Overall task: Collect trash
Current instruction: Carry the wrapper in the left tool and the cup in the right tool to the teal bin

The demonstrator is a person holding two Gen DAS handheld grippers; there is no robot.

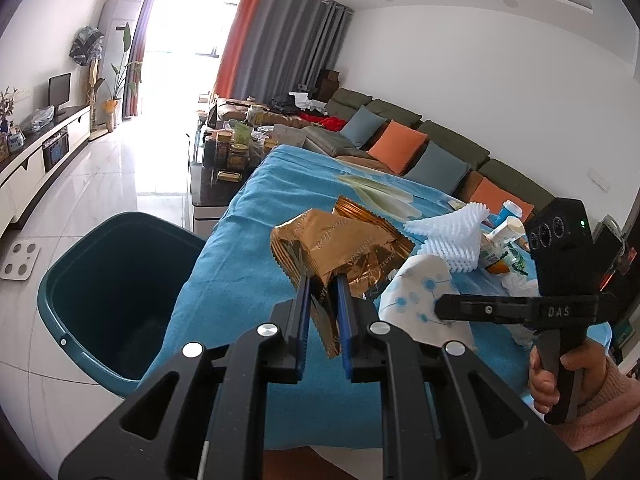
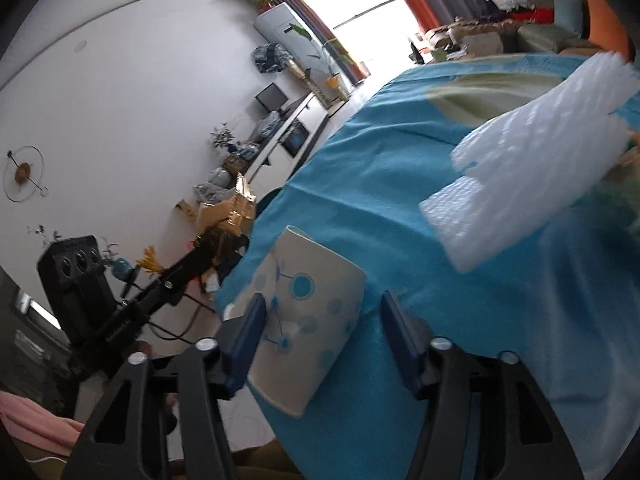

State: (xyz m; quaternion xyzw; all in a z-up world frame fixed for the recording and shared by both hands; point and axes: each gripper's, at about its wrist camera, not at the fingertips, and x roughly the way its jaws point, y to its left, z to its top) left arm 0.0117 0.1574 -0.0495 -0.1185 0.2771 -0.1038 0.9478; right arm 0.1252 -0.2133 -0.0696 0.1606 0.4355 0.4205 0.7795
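Observation:
My left gripper (image 1: pixel 322 280) is shut on a crumpled gold foil wrapper (image 1: pixel 340 244) and holds it above the left part of the blue-clothed table (image 1: pixel 240 240). A dark teal bin (image 1: pixel 116 280) stands open on the floor just left of it. In the right wrist view my right gripper (image 2: pixel 324 300) is open around a white paper cup with blue dots (image 2: pixel 308 320), which lies on its side on the cloth. The cup rests by the left finger, with a gap to the right one. A white foam net (image 2: pixel 532 168) lies beyond it.
More litter, small bottles and wrappers (image 1: pixel 508 236), sits at the table's right end behind the foam net (image 1: pixel 452 240). A dark coffee table crowded with jars (image 1: pixel 232 148) and a long sofa (image 1: pixel 440 148) stand beyond. A white scale (image 1: pixel 18 260) lies on the tiled floor.

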